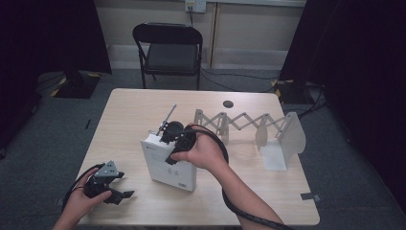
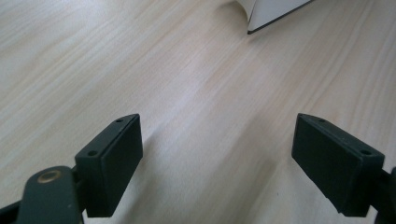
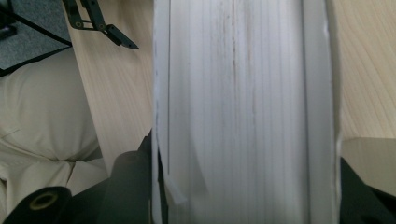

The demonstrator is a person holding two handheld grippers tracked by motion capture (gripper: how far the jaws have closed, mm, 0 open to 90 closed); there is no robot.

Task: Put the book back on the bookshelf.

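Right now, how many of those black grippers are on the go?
2. The left gripper rests open at the table's near left corner; the right gripper is clamped on the white book at mid-table.

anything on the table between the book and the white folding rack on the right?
Nothing visible. The right claw grips the white book at table centre; bare tabletop lies between it and the rack. The left claw sits open, off to the other side.

My left gripper (image 1: pixel 125 191) rests low by my left hand (image 1: pixel 79 201), jaws wide apart and empty. My right gripper (image 1: pixel 173 139), in my right hand (image 1: pixel 203 152), points down, jaws clamped.
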